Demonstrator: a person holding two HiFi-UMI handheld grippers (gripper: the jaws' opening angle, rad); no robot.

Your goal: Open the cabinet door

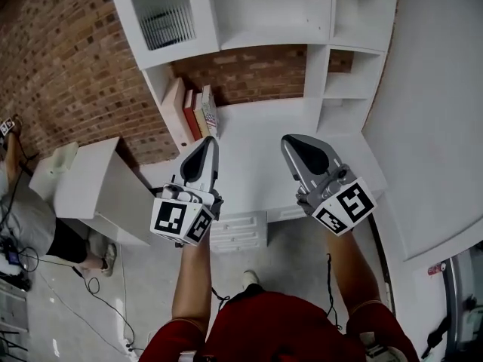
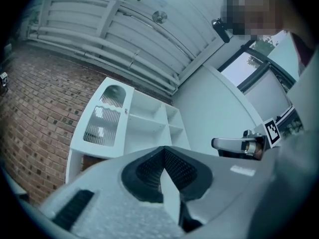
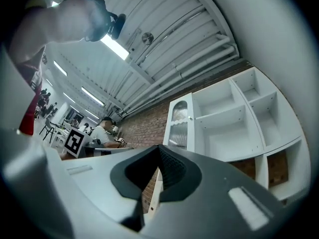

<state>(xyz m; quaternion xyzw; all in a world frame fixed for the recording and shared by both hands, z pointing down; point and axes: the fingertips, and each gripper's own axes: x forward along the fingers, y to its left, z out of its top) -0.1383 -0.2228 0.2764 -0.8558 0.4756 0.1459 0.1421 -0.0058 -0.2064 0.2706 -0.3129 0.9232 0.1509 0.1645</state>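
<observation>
My left claw and right claw, both pressed together and empty, are held side by side above the white bench, pointing toward the cabinet. The door, glazed and shut, occupies the cabinet's upper left compartment, well apart from both claws. Books stand on the bench beneath it, near the left claw's tip.

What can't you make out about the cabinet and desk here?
Cabinet door: top cut off by the head view's edge.
Behind its ribbed glass: blurred in every view.
Door knob: tiny in the left gripper view, shape unclear.
Books: titles too small, head view.
</observation>
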